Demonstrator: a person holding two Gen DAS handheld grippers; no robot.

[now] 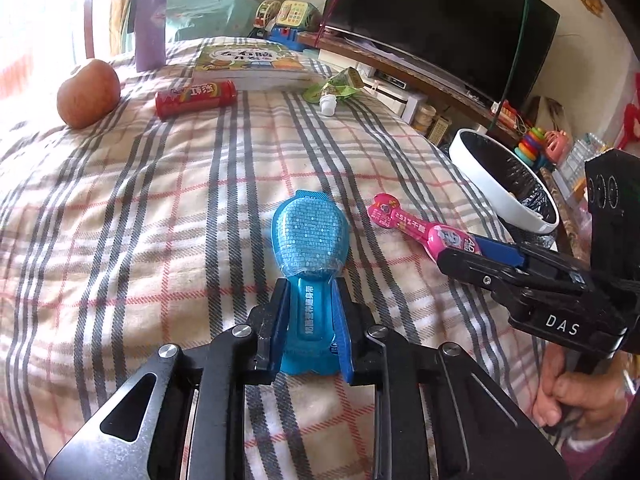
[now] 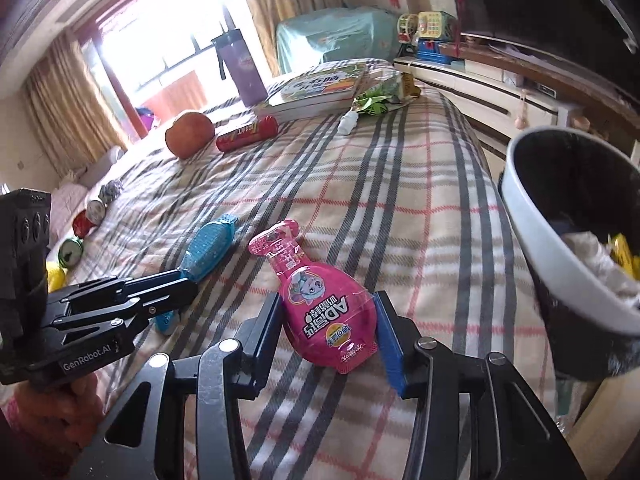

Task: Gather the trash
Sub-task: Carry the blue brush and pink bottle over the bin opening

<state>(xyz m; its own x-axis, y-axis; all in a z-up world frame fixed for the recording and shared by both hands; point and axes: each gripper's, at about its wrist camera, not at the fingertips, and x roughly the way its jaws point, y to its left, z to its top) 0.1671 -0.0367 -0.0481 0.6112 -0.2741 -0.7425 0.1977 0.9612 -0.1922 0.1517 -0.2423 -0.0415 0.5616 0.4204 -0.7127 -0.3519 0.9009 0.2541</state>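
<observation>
A blue drink pouch (image 1: pixel 308 248) lies on the plaid bed. My left gripper (image 1: pixel 310 300) is shut on its narrow lower end; it also shows in the right wrist view (image 2: pixel 188 276). A pink drink pouch (image 2: pixel 324 304) lies between the fingers of my right gripper (image 2: pixel 328 316), which touch its wide body on both sides; in the left wrist view (image 1: pixel 416 228) the gripper (image 1: pixel 476 256) covers its end. A bin (image 2: pixel 532 236) with a white rim and black liner stands at the bed's right edge, with trash inside. A crumpled green pouch (image 1: pixel 340 86) lies farther up the bed.
An apple (image 1: pixel 88 92), a red tube (image 1: pixel 196 98), a book (image 1: pixel 252 64) and a purple tumbler (image 1: pixel 150 24) sit at the far end of the bed. A TV (image 1: pixel 440 20) on a low cabinet runs along the right. Small cans and toys (image 2: pixel 86 220) lie at the left.
</observation>
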